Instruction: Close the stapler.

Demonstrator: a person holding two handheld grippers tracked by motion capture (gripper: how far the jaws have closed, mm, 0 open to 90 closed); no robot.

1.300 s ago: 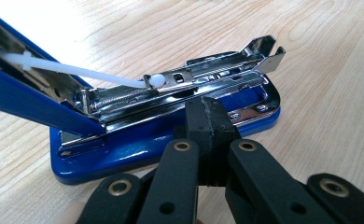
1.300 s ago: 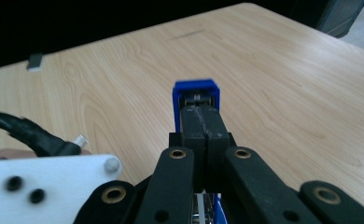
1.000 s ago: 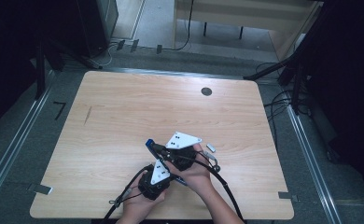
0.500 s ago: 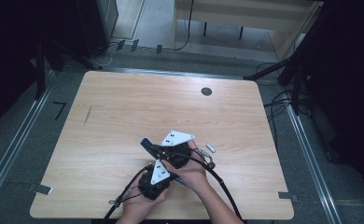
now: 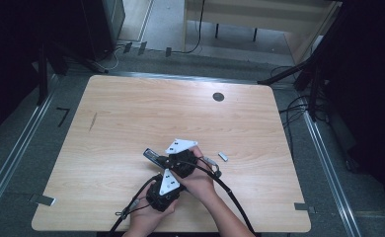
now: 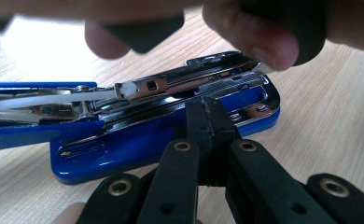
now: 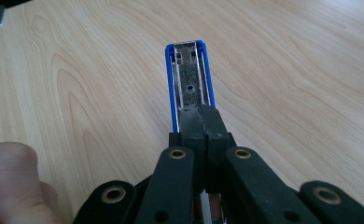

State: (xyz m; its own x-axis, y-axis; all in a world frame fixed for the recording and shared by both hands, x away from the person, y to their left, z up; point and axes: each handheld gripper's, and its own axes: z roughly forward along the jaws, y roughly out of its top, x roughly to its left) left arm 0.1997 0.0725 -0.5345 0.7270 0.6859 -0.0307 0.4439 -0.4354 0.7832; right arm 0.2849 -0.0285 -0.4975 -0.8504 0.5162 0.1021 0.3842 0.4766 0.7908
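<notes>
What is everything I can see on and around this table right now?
stapler: one, blue with metal insides, opened up, near the table's front middle between the two tools
small block: one, grey, on the table right of the hands
round cap: one, dark, set in the table towards its far edge
table: one, light wood
desk: one, pale wood, on the floor beyond the table
left tool: one, black, jaws shut, at the stapler's base
right tool: one, black, jaws shut, over the stapler's opened top arm
</notes>
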